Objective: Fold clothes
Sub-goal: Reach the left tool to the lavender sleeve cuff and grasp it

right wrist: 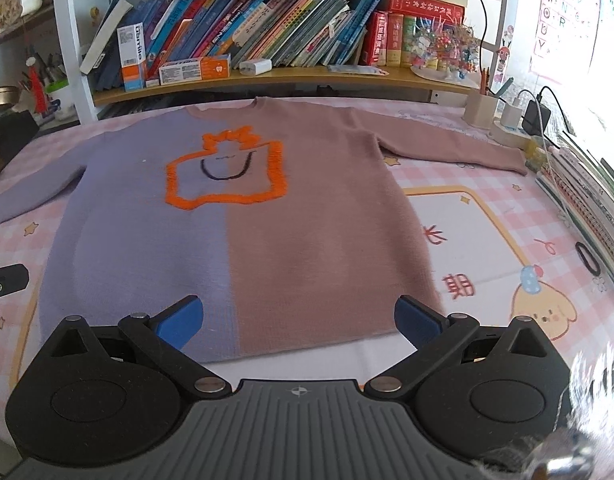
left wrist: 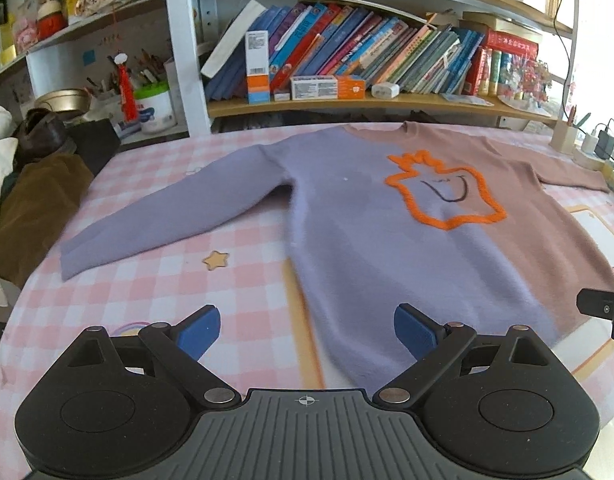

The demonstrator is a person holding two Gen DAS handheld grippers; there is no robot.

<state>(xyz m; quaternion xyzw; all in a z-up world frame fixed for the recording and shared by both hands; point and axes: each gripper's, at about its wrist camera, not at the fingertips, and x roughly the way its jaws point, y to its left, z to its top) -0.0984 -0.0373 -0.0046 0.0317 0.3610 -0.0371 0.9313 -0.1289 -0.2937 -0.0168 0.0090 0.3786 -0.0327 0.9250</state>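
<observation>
The left gripper (left wrist: 307, 334), a black linkage frame with blue-padded fingers, stands wide apart and empty above the lower hem of a long-sleeved knit sweater (left wrist: 387, 248), half lavender and half dusty brown. Its left pad (left wrist: 201, 330) lies over bare cloth-covered table, its right pad (left wrist: 415, 332) over the lavender hem corner. The right gripper (right wrist: 299, 320), of the same build, is likewise spread wide and holds nothing; both its pads overhang the hem, one on the lavender half, one on the brown. The sweater lies flat and face up on a pink-and-white checked tablecloth (left wrist: 147, 280), collar toward the far edge, an orange fuzzy outline motif (right wrist: 227, 172) at the chest. The lavender sleeve (left wrist: 163, 216) runs out diagonally toward the near left, with open cloth on both sides of it. The brown sleeve (right wrist: 455, 148) extends right, its cuff ending just beside a clutter of a beige pen holder (right wrist: 481, 108), white and black power adapters (right wrist: 527, 116) and a stack of spiral-bound books (right wrist: 587, 200) along the right table edge. Open cloth with printed cartoon figures lies between the brown side seam and that stack. Behind the collar stands a wooden shelf (right wrist: 267, 80) of leaning books, close to the far table edge. A brown garment heap (left wrist: 31, 216) borders the left edge.
</observation>
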